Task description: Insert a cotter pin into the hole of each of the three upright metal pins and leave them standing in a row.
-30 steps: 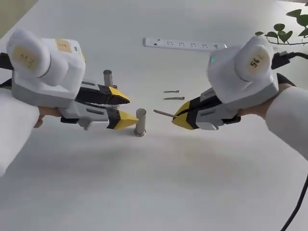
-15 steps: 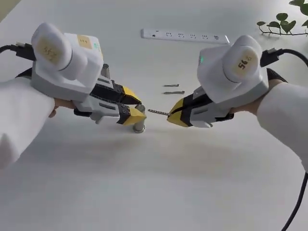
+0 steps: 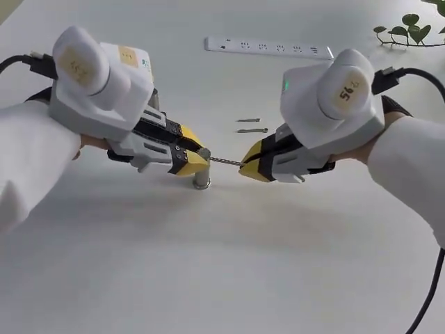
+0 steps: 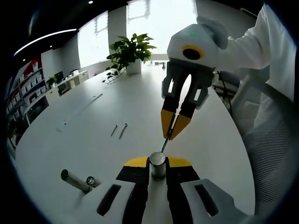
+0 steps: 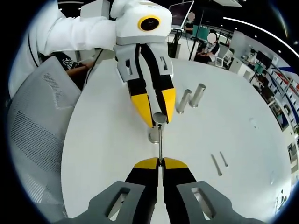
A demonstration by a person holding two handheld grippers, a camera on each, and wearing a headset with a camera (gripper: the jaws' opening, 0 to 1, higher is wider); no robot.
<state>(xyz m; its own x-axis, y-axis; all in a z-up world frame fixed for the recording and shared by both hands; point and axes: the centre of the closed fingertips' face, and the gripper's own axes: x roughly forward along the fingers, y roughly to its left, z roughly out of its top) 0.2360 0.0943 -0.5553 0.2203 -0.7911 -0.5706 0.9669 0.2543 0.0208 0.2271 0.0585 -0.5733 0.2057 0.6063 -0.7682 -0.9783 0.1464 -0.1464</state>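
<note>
Head view: left gripper [image 3: 198,158] had clamped the metal pin [image 3: 202,182]; right gripper [image 3: 245,165], pinching a cotter pin [image 3: 226,161], had advanced — tip just beside it, insertion judged imminent.

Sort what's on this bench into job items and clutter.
Job: left gripper, gripped metal pin, right gripper, held cotter pin, two spare cotter pins, two other metal pins.
Lying about: power strip, potted plant.

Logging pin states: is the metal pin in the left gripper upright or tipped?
Upright: the short grey metal pin stands on its base, left gripper shut on it.
</note>
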